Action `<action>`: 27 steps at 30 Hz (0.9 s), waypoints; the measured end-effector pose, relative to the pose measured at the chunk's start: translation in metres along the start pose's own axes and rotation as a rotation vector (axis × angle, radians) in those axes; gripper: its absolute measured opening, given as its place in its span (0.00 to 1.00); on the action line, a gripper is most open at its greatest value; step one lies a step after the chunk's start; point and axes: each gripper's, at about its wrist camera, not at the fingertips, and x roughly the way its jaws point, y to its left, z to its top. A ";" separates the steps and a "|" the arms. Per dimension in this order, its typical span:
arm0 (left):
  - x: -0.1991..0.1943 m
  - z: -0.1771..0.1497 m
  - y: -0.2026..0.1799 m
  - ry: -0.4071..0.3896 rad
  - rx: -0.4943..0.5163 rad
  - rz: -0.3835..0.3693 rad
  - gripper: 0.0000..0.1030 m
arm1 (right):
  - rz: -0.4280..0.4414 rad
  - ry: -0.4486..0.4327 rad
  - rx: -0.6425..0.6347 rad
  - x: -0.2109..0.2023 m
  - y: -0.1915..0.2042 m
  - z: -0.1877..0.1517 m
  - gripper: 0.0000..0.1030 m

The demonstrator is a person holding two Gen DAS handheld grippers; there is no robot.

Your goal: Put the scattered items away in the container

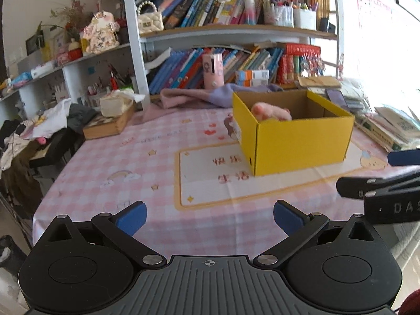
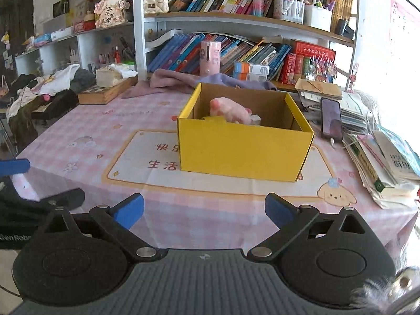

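A yellow cardboard box (image 1: 302,141) stands open on the pink checked tablecloth (image 1: 118,162); it also shows in the right wrist view (image 2: 244,152). A pink plush toy (image 2: 229,111) lies inside it, also seen in the left wrist view (image 1: 270,111), beside a small white item (image 2: 254,119). My left gripper (image 1: 210,218) is open and empty, held back over the near part of the table. My right gripper (image 2: 204,210) is open and empty, short of the box front. Each gripper shows at the edge of the other's view.
A bookshelf (image 2: 236,18) full of books lines the back. A pink and purple cloth (image 2: 178,78) lies behind the box. A phone (image 2: 332,119) and stacked books (image 2: 380,162) sit at the right. A wooden box (image 1: 110,126) and clothes (image 1: 52,120) are at the left.
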 end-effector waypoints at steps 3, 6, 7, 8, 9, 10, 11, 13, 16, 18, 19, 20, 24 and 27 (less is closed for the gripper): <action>-0.002 -0.004 0.002 0.013 0.002 0.007 1.00 | 0.001 0.012 -0.007 -0.001 0.005 -0.002 0.99; -0.002 -0.007 0.007 0.030 -0.025 0.003 1.00 | 0.003 0.014 -0.021 -0.001 0.008 -0.002 1.00; -0.001 -0.009 0.008 0.038 -0.038 -0.001 1.00 | 0.004 0.017 -0.026 0.000 0.009 -0.002 1.00; -0.001 -0.011 0.010 0.048 -0.049 -0.007 1.00 | 0.004 0.026 -0.031 0.001 0.009 -0.003 1.00; 0.000 -0.013 0.011 0.057 -0.060 -0.010 1.00 | 0.004 0.039 -0.035 0.003 0.010 -0.004 1.00; -0.001 -0.014 0.013 0.060 -0.068 -0.011 1.00 | 0.004 0.047 -0.040 0.003 0.011 -0.004 1.00; -0.002 -0.014 0.014 0.057 -0.075 -0.007 1.00 | 0.005 0.047 -0.044 0.003 0.012 -0.005 1.00; -0.003 -0.014 0.016 0.051 -0.085 0.005 1.00 | 0.013 0.045 -0.054 0.003 0.015 -0.004 1.00; -0.003 -0.013 0.018 0.057 -0.085 0.022 1.00 | 0.025 0.044 -0.063 0.004 0.017 -0.004 1.00; -0.003 -0.013 0.019 0.058 -0.083 0.021 1.00 | 0.029 0.043 -0.059 0.005 0.017 -0.003 1.00; -0.003 -0.013 0.019 0.054 -0.083 0.018 1.00 | 0.030 0.044 -0.055 0.006 0.017 -0.003 1.00; -0.005 -0.012 0.020 0.047 -0.084 0.013 1.00 | 0.031 0.045 -0.052 0.007 0.016 -0.002 1.00; -0.005 -0.013 0.021 0.041 -0.086 0.010 1.00 | 0.034 0.049 -0.047 0.008 0.017 -0.001 1.00; -0.005 -0.013 0.023 0.048 -0.097 0.005 1.00 | 0.034 0.043 -0.055 0.008 0.017 0.000 1.00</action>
